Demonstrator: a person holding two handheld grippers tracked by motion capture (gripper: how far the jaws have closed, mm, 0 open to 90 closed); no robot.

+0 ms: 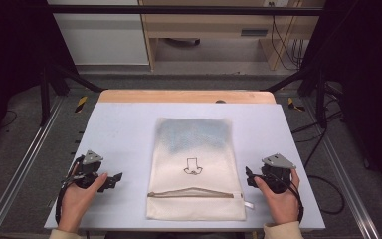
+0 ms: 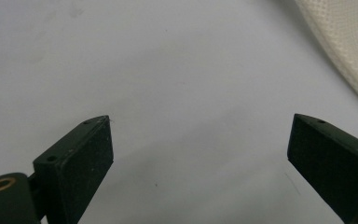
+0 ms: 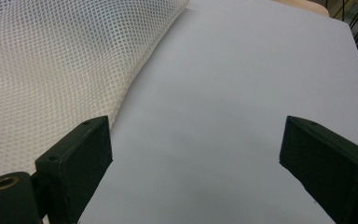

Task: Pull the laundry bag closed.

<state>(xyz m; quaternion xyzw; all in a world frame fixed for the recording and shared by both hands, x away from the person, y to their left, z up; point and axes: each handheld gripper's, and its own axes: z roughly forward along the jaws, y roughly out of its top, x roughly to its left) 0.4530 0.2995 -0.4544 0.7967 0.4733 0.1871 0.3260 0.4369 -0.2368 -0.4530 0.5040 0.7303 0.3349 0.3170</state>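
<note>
Though unlettered, mesh bag (image 1: 195, 167) with drawing

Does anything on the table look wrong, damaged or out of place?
Nothing stands out. The mesh laundry bag lies flat and square on the table, with its zipper closed.

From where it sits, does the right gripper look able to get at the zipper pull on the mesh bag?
Probably yes. The right gripper is open beside the mesh bag, and the zipper pull lies at the bag's near right corner, with bare table between them and nothing in the way.
</note>
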